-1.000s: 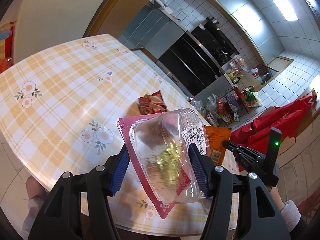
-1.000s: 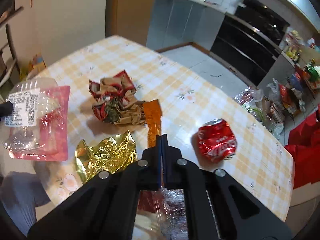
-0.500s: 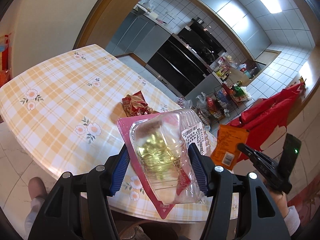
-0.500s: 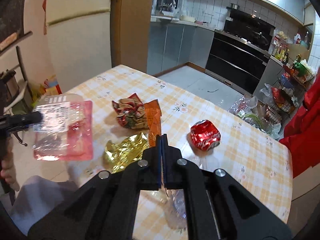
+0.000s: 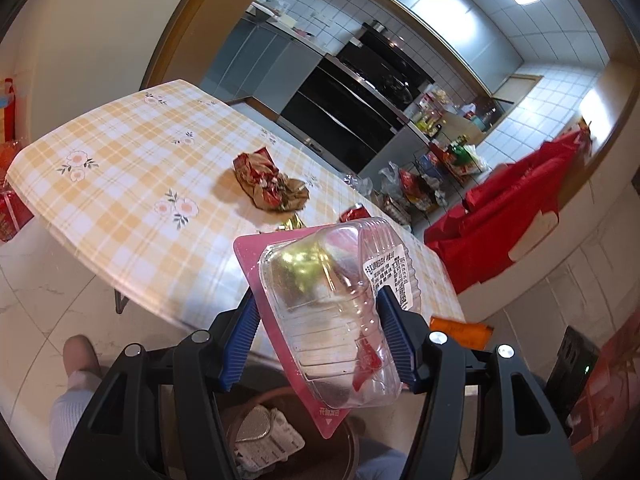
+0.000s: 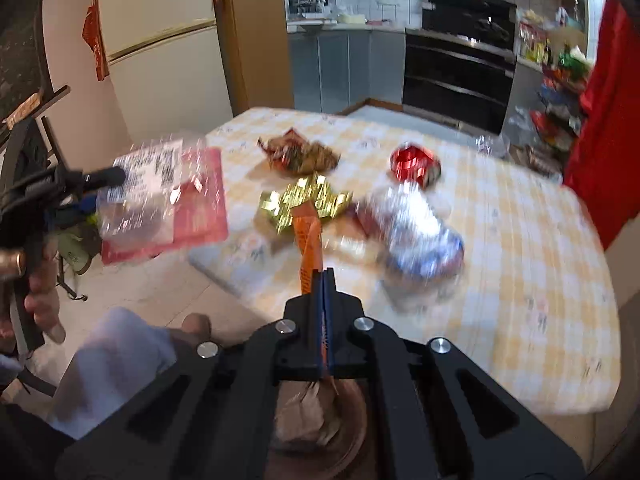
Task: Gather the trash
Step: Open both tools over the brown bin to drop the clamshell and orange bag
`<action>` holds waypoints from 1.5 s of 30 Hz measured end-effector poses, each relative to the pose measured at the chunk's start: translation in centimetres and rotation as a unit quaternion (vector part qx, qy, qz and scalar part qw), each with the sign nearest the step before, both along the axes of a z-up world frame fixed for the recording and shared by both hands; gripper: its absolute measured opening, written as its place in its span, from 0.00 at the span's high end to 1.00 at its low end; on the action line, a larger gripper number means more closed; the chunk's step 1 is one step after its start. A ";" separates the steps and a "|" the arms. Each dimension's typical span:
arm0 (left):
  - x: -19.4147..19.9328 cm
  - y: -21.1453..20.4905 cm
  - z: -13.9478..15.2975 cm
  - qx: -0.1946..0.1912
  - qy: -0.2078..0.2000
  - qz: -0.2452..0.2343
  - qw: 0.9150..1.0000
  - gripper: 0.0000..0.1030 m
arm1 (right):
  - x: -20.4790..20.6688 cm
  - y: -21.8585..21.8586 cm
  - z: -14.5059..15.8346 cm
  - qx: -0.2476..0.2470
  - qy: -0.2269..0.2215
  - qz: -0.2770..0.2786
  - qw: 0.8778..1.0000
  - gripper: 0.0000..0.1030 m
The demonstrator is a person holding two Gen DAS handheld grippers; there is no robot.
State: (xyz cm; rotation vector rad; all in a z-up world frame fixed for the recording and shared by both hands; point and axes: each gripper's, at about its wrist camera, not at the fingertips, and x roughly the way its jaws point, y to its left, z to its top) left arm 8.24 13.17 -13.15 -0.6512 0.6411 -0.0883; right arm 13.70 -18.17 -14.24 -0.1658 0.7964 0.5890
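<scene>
My left gripper is shut on a clear plastic blister pack with a pink card back, held in the air off the table's near edge; the same pack shows at the left of the right wrist view. My right gripper is shut on a flat orange wrapper, whose end also shows in the left wrist view. Below both grippers stands a brown bin with crumpled paper inside. On the yellow checked table lie a red-brown crumpled wrapper, gold foil, a crushed red can and a silver-blue wrapper.
A person's knees in pale trousers and a bare foot are beside the bin. Red cloth hangs at the right past the table. Kitchen cabinets and a black oven stand at the back, with bags of goods on the floor.
Both grippers have drawn back from the table toward its near edge, each keeping its hold. The table looks farther away, and the brown bin has come into view below them.
</scene>
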 end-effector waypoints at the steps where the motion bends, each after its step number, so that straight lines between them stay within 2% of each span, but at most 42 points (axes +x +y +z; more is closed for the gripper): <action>1: -0.3 -0.2 -0.1 0.003 0.000 -0.002 1.000 0.44 | -0.9 -0.2 -0.7 0.002 0.008 -0.003 1.000 0.95; 5: -1.7 -1.0 -0.8 0.008 0.006 -0.011 1.000 0.44 | -3.3 -0.9 -3.2 0.022 0.048 -0.017 0.998 0.95; 10: -3.0 -1.5 -1.9 0.012 0.018 -0.019 1.000 0.44 | -5.0 -0.7 -5.1 0.024 0.080 -0.020 0.996 0.95; 13: -3.8 -1.9 -2.2 0.015 0.022 -0.025 0.999 0.44 | -5.6 -0.8 -5.6 0.032 0.088 -0.024 0.995 0.94; 15: -4.1 -2.2 -2.2 0.020 0.022 -0.030 0.999 0.44 | -5.7 -1.0 -5.2 0.036 0.081 -0.029 0.996 0.89; 16: -4.1 -2.4 -2.2 0.021 0.022 -0.032 0.999 0.44 | -5.8 -1.2 -4.8 0.043 0.075 -0.032 0.996 0.85; 18: -4.2 -2.7 -2.1 0.023 0.022 -0.037 0.999 0.44 | -5.8 -1.6 -4.1 0.049 0.062 -0.039 0.996 0.65; 20: -4.2 -3.0 -2.0 0.027 0.021 -0.041 0.999 0.44 | -5.8 -2.1 -3.0 0.049 0.040 -0.051 0.997 0.62; 22: -4.1 -3.6 -1.9 0.035 0.018 -0.048 0.998 0.44 | -5.7 -2.8 -2.1 0.047 0.016 -0.067 0.997 0.45; 24: -4.0 -4.3 -1.7 0.043 0.016 -0.058 0.997 0.44 | -5.8 -3.5 -1.2 0.044 -0.012 -0.090 0.995 0.13; 25: -3.9 -4.6 -1.7 0.046 0.016 -0.063 0.997 0.44 | -5.9 -4.0 -0.5 0.041 -0.033 -0.108 0.993 0.08; 27: -3.7 -5.4 -1.8 0.053 0.017 -0.076 0.996 0.44 | -5.9 -4.7 0.2 0.044 -0.052 -0.122 0.990 0.05; 32: -3.3 -7.2 -1.9 0.069 0.022 -0.105 0.992 0.43 | -5.5 -6.5 1.4 0.044 -0.079 -0.162 0.983 0.05; 35: -3.1 -8.4 -1.9 0.080 0.022 -0.122 0.989 0.43 | -5.2 -7.3 1.6 0.028 -0.090 -0.187 0.978 0.05; 43: -1.8 -11.9 -3.0 0.098 0.037 -0.177 0.979 0.41 | -5.0 -9.2 1.4 0.047 -0.086 -0.202 0.974 0.05; 45: -1.4 -12.6 -3.5 0.100 0.046 -0.195 0.975 0.35 | -5.0 -9.6 1.3 0.052 -0.084 -0.203 0.974 0.05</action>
